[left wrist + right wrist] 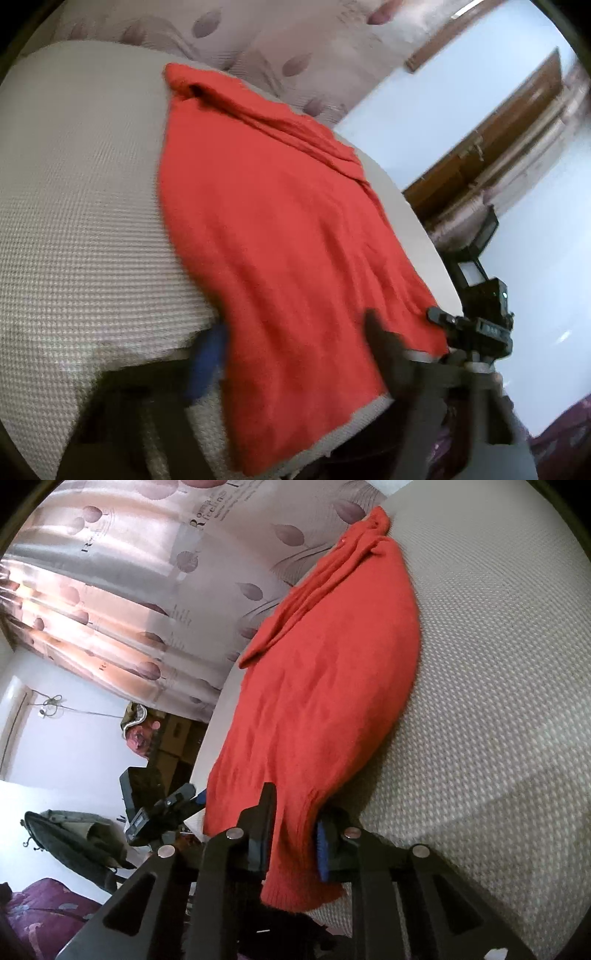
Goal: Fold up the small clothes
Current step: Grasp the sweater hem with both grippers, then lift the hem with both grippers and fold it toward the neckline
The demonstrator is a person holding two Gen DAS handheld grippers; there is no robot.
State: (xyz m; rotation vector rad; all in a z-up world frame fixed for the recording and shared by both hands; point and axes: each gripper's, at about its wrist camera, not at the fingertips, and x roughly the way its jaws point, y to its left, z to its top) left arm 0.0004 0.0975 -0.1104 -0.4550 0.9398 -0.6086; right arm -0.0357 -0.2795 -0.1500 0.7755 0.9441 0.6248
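A red knitted garment (280, 206) lies spread flat on a table under a white waffle-weave cloth (81, 192), its collar end bunched at the far side. In the left wrist view my left gripper (295, 350) is blurred. Its blue-padded finger sits at the garment's left edge and its dark finger rests on the hem, wide apart with flat fabric between. My right gripper (299, 805) is shut on the near hem of the red garment (325, 672), which hangs bunched between its pads. Each gripper shows in the other's view: right gripper (472, 328), left gripper (170, 808).
A patterned curtain (122, 602) hangs beyond the table's far edge. A dark bag on a stand (74, 834) and a purple cushion (44, 912) are off the table's side. Wooden framing (491, 144) crosses a pale wall. The waffle cloth (498, 664) stretches wide beside the garment.
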